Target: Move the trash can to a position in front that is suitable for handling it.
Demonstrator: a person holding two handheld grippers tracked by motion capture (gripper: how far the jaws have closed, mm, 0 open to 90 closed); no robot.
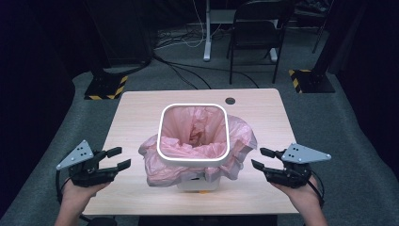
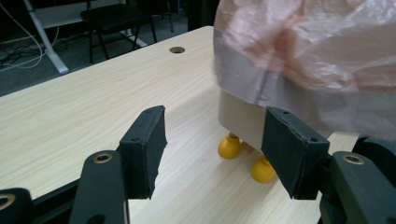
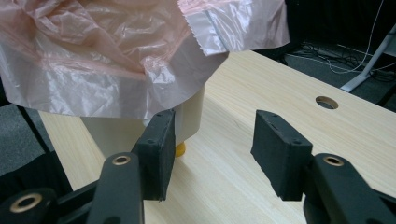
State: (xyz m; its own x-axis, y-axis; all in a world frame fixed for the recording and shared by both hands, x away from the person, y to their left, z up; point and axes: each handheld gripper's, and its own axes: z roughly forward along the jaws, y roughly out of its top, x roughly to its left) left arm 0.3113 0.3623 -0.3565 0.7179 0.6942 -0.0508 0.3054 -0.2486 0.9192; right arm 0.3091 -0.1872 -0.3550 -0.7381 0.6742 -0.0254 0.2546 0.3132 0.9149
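White bin (image 1: 197, 181) sits mid-table, nearer my edge, on the light wood table (image 1: 136, 117). It has a white rounded-square rim ring (image 1: 161, 136) on top and a pink plastic bag liner (image 1: 155, 160) inside it, with the excess draped over the outside on all sides. I can see down into the bag from the high view: just crumpled pink film, and I can't make out any contents. The bin stands on small yellow ball feet (image 2: 229, 147), two of them showing in the left gripper view and one (image 3: 180, 149) in the right gripper view.

No readable labels or writing anywhere. There is a small orange mark low on the bin's near face in the high view, too small to read.

My left gripper (image 1: 118, 158) is off the bin's left side with its jaws apart and nothing between them; the bag edge is near but not touched. In its own view (image 2: 212, 154) the bin corner sits just beyond the pads.

My right gripper (image 1: 261, 158) is off the bin's right side, jaws apart and empty too. In its own view (image 3: 212, 156) the bag skirt hangs just above the left pad, and I can't tell if they touch.

Round cable hole (image 1: 230, 100) at the table's far edge.
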